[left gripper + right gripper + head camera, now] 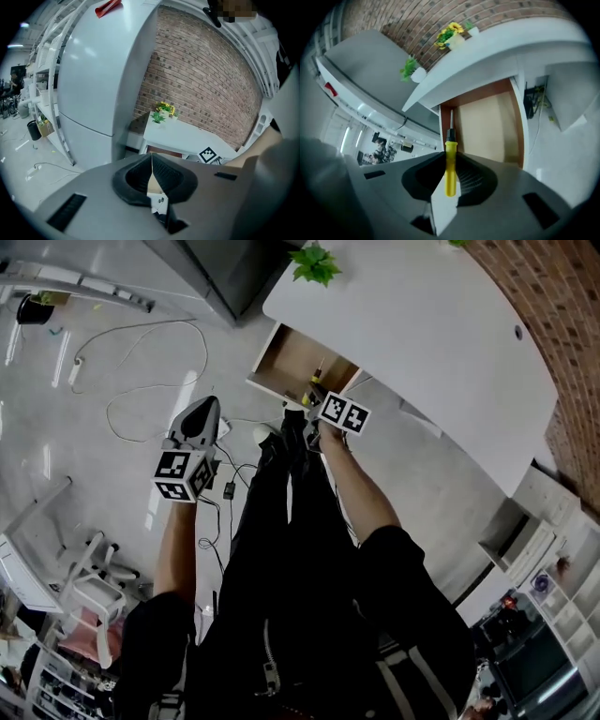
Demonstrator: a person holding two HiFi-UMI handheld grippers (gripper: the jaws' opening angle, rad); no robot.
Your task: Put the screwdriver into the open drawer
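— Where's the screwdriver (pixel 450 150)?
— Clenched in the right gripper (pixel 450 164), pads tight on its yellow handle, tip aimed at the open drawer (pixel 487 129), just short of its near edge
— And the other hand?
— The left gripper (pixel 152 161) hangs to the left with its jaws pressed together on nothing
— What crowds the drawer?
— The white table (pixel 497 51) overhangs its far end, with a green plant (pixel 410 67) and yellow flowers (pixel 449 33) on top. The person's black-clad legs (pixel 281 549) stand on the near side, and cables (pixel 141 395) trail over the floor to the left
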